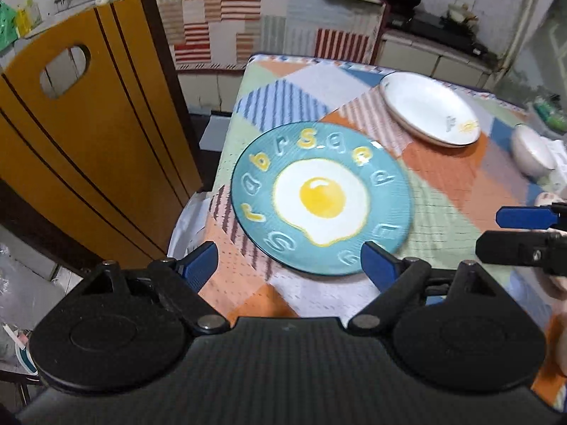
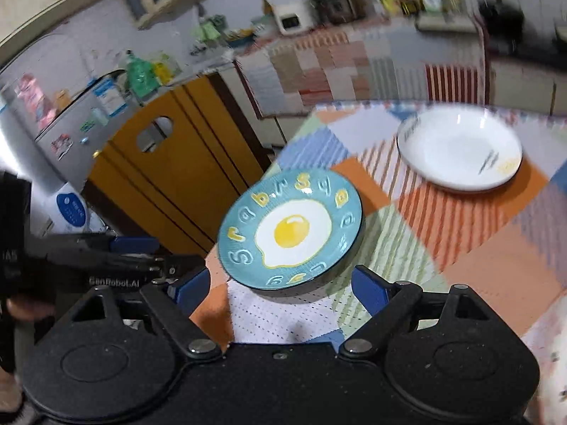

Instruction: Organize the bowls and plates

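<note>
Left tongs: spread wide, blue pads apart, nothing between them, hovering just above the near edge of the blue plate. Right tongs: likewise spread wide and empty, hanging over the patchwork cloth just short of the same plate's near rim. No pad seen pressing on anything.

Blue plate on the counter, near its left edge, lying flat; a fried egg painted in the middle, raised letters running round the rim in pale blue and yellow. Letters partly blurred; something like "S", "r", "a", "b" readable on the left arc, the whole word not clear.

White plate further back and to the right, well apart from the blue one, with a small yellow motif and grey marks on its inner edge; lettering there too small to read. From the left wrist view, looks like two white plates stacked. White bowl at the right edge of the counter, beside the white plate.

"GenRobot.AI" printed in pale letters on the body of the left tool, seen from the right wrist view.

Orange chair back with a cut-out handle standing just left of the counter. Fridge behind it, stickers on its door, writing unreadable.
</note>
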